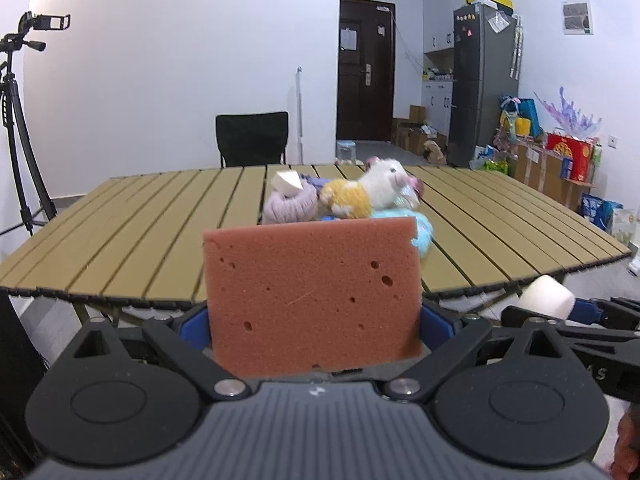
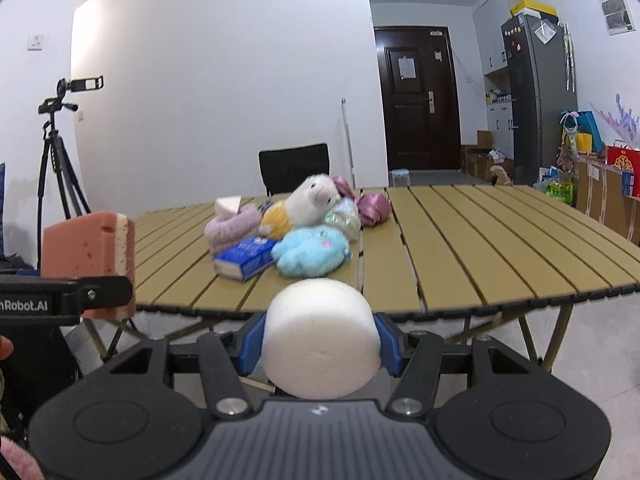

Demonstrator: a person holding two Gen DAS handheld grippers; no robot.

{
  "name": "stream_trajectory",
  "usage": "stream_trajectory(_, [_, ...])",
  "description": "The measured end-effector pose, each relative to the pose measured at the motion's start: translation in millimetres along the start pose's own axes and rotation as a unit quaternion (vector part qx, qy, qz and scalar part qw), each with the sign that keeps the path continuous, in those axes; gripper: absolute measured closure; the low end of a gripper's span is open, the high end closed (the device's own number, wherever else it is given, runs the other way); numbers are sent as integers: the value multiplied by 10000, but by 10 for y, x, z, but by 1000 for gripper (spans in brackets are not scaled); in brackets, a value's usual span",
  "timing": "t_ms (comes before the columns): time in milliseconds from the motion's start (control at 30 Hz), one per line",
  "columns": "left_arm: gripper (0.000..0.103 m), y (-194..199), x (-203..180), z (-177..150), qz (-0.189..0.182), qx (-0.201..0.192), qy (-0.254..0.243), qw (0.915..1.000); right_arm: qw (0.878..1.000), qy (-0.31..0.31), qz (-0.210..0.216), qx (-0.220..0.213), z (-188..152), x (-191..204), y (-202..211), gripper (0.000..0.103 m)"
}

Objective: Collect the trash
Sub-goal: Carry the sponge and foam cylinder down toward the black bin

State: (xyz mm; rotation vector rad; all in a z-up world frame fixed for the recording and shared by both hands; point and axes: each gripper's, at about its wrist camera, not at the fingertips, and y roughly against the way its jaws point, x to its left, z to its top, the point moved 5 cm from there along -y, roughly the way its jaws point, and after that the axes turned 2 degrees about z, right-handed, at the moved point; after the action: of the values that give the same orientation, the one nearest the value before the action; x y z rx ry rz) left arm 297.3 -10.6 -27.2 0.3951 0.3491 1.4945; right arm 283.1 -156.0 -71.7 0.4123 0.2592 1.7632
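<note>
sponge: a pinkish-brown sponge (image 1: 314,300) with small holes stands upright on its edge between the blue pads of the left gripper (image 1: 314,322), in the air just short of the table's near edge; from the right wrist view its pale yellow side layer shows.
left gripper: clenched on the sponge, both pads pressed to its sides.
foam roll: a white foam cylinder (image 2: 321,338) lies on its side between the blue pads of the right gripper (image 2: 320,344), also in front of the table edge and off the tabletop.
right gripper: grasping the white foam cylinder, pads tight on its two flat ends; it sits just to the right of the left gripper.
table: a slatted olive-tan table (image 2: 480,240) ahead of both grippers.
pile on table: near the middle, touching one another, a white plush animal (image 2: 316,198), a light blue plush (image 2: 312,250), a blue tissue pack (image 2: 245,259), a lilac fuzzy item (image 2: 234,224) with a white wedge (image 2: 229,204) behind it, and a shiny mauve ribbon bundle (image 2: 374,208).
behind the table: a black chair (image 2: 294,168), a dark door (image 2: 420,96), a grey fridge (image 2: 536,96).
left side: a tripod with a camera (image 2: 60,140) by the wall.
</note>
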Motion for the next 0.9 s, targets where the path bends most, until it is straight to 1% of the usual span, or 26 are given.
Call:
stream_trajectory(267, [3,94,-75,-396,-6,372,-165,9992,9992,-40,1,397,-367,70,125,46])
stream_trajectory(533, [3,80,-137,-829,-25,855,-303,9959,9959,-112,-3,893,-737,115,102,47])
stream_trajectory(733, [3,-63,-136,-1146,41,1332,-321,9906,9902,-100,-69,1395,-1021,128,15,47])
stream_trajectory(900, [3,-231,-87,-1397,141,1808,-291,9830,9846,-39,-154,1742,-1229,105,-59,47])
